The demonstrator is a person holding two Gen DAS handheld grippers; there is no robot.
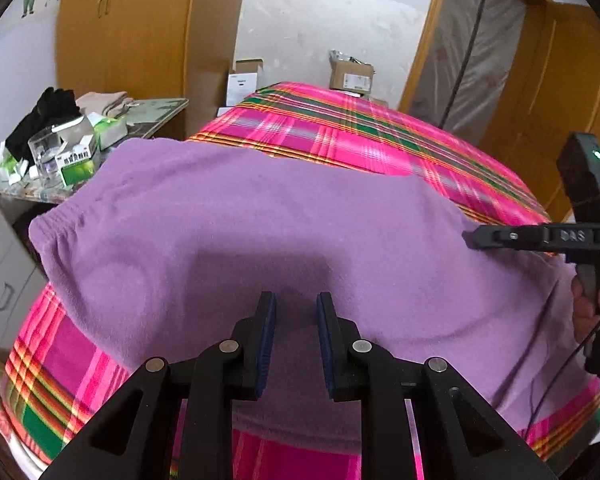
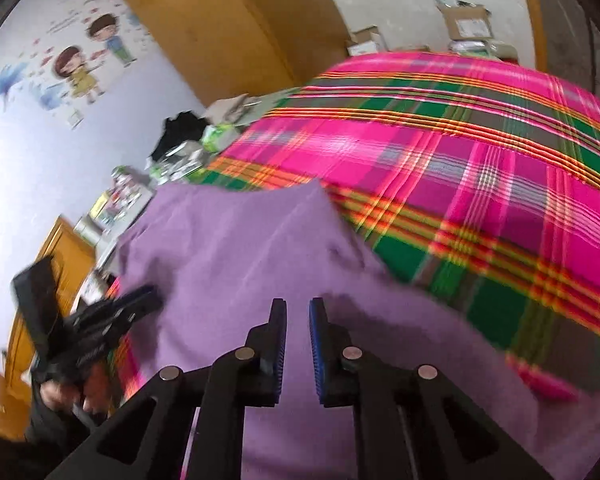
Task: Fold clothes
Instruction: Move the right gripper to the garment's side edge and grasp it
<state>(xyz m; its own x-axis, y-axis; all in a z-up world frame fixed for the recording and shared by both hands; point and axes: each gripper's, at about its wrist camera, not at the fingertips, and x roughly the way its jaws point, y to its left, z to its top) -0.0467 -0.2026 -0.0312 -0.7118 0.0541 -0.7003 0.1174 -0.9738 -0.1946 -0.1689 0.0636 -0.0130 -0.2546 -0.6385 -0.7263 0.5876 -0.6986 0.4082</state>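
Note:
A purple fleece garment (image 1: 260, 220) lies spread flat on the pink and green plaid bed cover (image 1: 340, 128), its gathered elastic edge (image 1: 52, 224) at the left. My left gripper (image 1: 296, 298) hovers over the garment's near part, its jaws apart with nothing between the blue pads. In the same view my right gripper (image 1: 468, 238) reaches in from the right edge over the cloth's right side. In the right wrist view the right gripper (image 2: 298, 303) stands over the purple garment (image 2: 228, 248) with a narrow gap and no cloth pinched. The left gripper (image 2: 154, 298) shows blurred at the left.
A cluttered side table (image 1: 152, 116) with boxes, a glass jar and a black garment (image 1: 48, 116) stands left of the bed. White drawers (image 1: 0, 280) sit below it. Wooden wardrobes (image 1: 120, 28) and cardboard boxes (image 1: 352, 76) line the far wall. A hand (image 1: 584, 312) holds the right tool.

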